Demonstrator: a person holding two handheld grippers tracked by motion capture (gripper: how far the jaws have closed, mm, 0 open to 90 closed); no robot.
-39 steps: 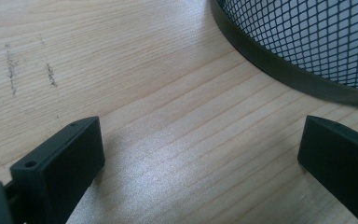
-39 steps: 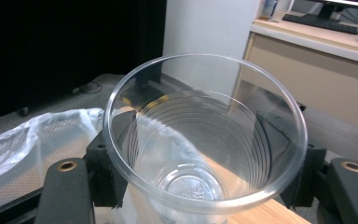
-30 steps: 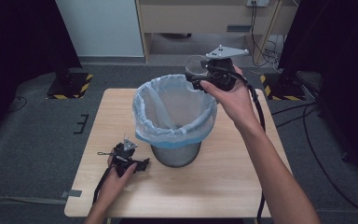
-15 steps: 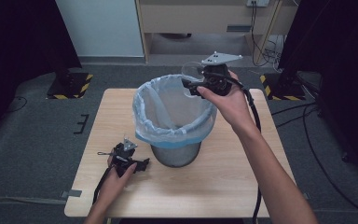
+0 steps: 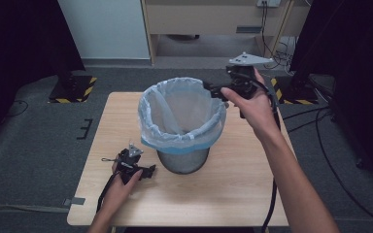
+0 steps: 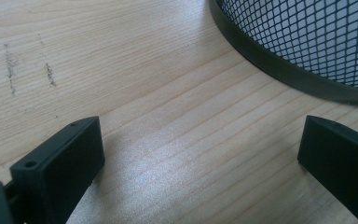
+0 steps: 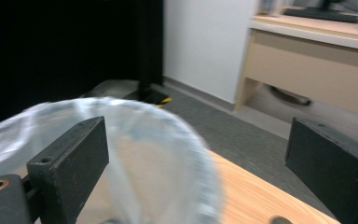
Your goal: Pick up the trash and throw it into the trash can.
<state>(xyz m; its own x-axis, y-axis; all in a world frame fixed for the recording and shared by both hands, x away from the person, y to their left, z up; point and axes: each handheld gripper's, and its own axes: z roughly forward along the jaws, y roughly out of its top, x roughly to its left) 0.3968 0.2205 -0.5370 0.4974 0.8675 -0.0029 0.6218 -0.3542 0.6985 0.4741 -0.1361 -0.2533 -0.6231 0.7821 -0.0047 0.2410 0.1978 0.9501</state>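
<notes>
wooden table (image 5: 233,194) | lined mesh bin (image 5: 182,124) centre | right gripper (image 5: 213,90) at rim, fingers apart

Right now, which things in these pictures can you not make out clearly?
- Inside bottom of the bin: hidden in the high view by the folds of the bag.
- Bag rim in the right gripper view: blurred, so contact with the right gripper is unclear.
- Bin's upper part in the left gripper view: cut off by the frame edge.
</notes>
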